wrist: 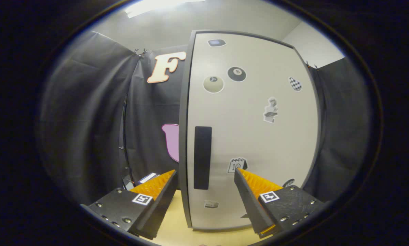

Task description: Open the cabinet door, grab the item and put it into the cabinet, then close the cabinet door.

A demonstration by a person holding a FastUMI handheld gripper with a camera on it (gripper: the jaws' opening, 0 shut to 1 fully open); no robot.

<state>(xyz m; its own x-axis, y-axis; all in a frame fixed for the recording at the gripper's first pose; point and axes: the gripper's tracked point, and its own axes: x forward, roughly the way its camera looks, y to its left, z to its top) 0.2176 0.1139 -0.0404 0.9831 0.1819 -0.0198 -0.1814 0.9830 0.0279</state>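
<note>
The claw (205, 177) hangs open and empty over the desk (177, 222), its fingers either side of the upright dark handle (202, 157) just ahead on the closed cabinet door (252, 136), handle nearer the left finger.

Pale tabletop (177, 222) — cabinet (252, 136) upright.

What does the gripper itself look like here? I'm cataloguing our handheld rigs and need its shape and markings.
The gripper has two wedge-shaped jaws standing apart, tapering toward the cabinet door. Their inner faces are ribbed with fine ridges. Each sits on a dark, angular block fastened with small shiny screws and carries a square black-and-white marker tag. No cables or sleeve are visible.
</note>
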